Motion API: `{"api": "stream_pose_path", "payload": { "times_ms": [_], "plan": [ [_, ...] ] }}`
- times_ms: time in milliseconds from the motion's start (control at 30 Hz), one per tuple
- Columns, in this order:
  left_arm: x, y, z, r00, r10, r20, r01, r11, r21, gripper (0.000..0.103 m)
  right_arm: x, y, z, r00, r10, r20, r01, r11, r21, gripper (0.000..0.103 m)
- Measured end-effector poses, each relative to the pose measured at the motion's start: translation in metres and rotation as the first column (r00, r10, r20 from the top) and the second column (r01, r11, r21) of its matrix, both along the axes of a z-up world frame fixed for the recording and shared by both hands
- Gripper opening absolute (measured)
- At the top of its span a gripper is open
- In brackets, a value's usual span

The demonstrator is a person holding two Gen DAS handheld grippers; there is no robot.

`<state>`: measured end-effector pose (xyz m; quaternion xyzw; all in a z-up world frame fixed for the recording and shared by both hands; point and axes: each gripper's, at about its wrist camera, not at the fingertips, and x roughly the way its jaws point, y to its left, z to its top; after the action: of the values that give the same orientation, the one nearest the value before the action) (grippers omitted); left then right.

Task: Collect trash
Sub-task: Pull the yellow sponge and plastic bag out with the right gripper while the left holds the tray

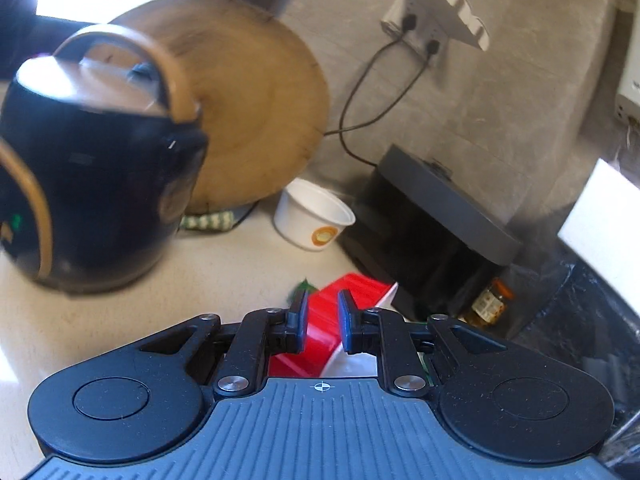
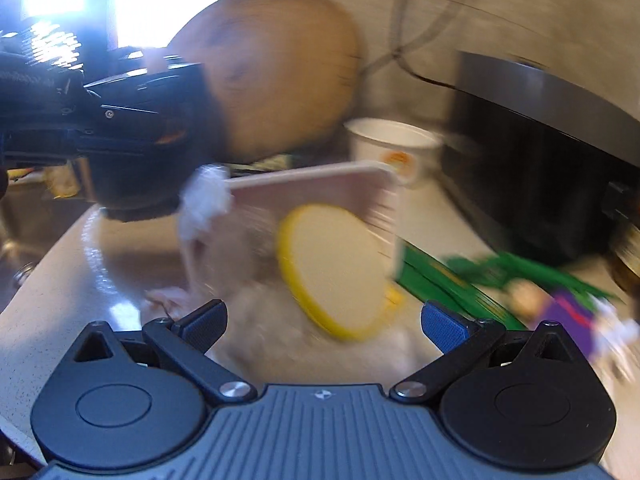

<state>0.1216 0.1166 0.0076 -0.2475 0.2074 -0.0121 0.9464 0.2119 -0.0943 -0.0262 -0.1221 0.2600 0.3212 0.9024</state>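
On the left of the left wrist view a black kettle (image 1: 92, 184) with a tan handle stands on the pale bench (image 1: 132, 320), and a round wooden board (image 1: 256, 120) leans against the wall behind it. To its right a white paper cup (image 1: 312, 216) stands upright on the bench, near a dark grey appliance (image 1: 436, 216) whose cords run up to a wall socket (image 1: 420, 24). The left hand-held gripper (image 1: 323, 322) has its fingers close together, clamped on a red and white packet (image 1: 344, 316) held above the bench. In the blurred right wrist view, the other gripper shows at the left, with a pink box (image 2: 320, 196) out from it. A round yellow lid (image 2: 336, 272) sits in the middle. The right hand-held gripper (image 2: 324, 320) has its fingers wide apart and holds nothing. Green wrappers (image 2: 472, 280) lie on the bench to the right.
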Motion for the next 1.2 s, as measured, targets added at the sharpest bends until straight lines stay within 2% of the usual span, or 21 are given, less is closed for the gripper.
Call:
{"api": "stream_pose_path", "payload": {
  "times_ms": [133,233,267,333,400,433,467,600,700,933,1033,1200],
  "plan": [
    [-0.017,-0.002,-0.017,0.999,0.027,-0.04,-0.029,0.999,-0.037,0.018,0.023,0.022,-0.016,0.999,0.031,0.014,-0.031,0.999,0.006,0.103],
    [-0.034,-0.005,-0.028,0.996,0.063,-0.07,-0.068,0.995,-0.068,0.018,0.038,0.029,-0.029,0.998,0.039,-0.041,-0.039,0.999,0.005,0.102],
    [-0.04,-0.007,-0.03,0.995,0.071,-0.076,-0.077,0.994,-0.074,0.018,0.041,0.031,-0.031,0.997,0.044,-0.061,-0.043,0.999,0.013,0.099],
    [-0.052,-0.011,-0.034,0.992,0.088,-0.086,-0.094,0.993,-0.076,0.018,0.041,0.036,-0.032,0.998,0.032,-0.052,-0.032,0.999,0.005,0.089],
    [-0.063,-0.014,-0.037,0.99,0.107,-0.093,-0.115,0.989,-0.089,0.018,0.038,0.042,-0.03,0.999,0.024,-0.037,-0.025,0.999,-0.035,0.063],
    [-0.068,-0.015,-0.038,0.989,0.11,-0.094,-0.119,0.988,-0.097,0.018,0.037,0.045,-0.027,0.999,0.023,-0.039,-0.025,0.999,-0.049,0.056],
    [-0.071,-0.016,-0.039,0.989,0.112,-0.096,-0.122,0.987,-0.101,0.018,0.036,0.046,-0.023,0.999,0.022,-0.044,-0.025,0.998,-0.057,0.043],
    [-0.084,-0.021,-0.035,0.988,0.12,-0.096,-0.128,0.988,-0.083,0.018,0.034,0.042,-0.001,0.999,0.022,-0.034,-0.024,0.997,-0.067,0.025],
    [-0.096,-0.022,-0.032,0.986,0.139,-0.09,-0.146,0.986,-0.076,0.018,0.032,0.026,0.019,1.0,-0.009,0.002,0.009,0.998,-0.059,0.02],
    [-0.111,-0.036,-0.029,0.987,0.129,-0.098,-0.136,0.989,-0.066,0.018,0.029,-0.029,0.057,0.988,-0.14,0.065,0.141,0.99,-0.002,0.019],
    [-0.113,-0.047,-0.029,0.989,0.096,-0.116,-0.103,0.993,-0.055,0.018,0.03,-0.046,0.054,0.98,-0.192,0.042,0.192,0.981,0.0,0.019],
    [-0.11,-0.069,-0.023,0.989,0.045,-0.14,-0.048,0.999,-0.018,0.018,0.034,-0.063,0.024,0.97,-0.242,0.0,0.241,0.967,-0.087,0.023]
  ]
}}
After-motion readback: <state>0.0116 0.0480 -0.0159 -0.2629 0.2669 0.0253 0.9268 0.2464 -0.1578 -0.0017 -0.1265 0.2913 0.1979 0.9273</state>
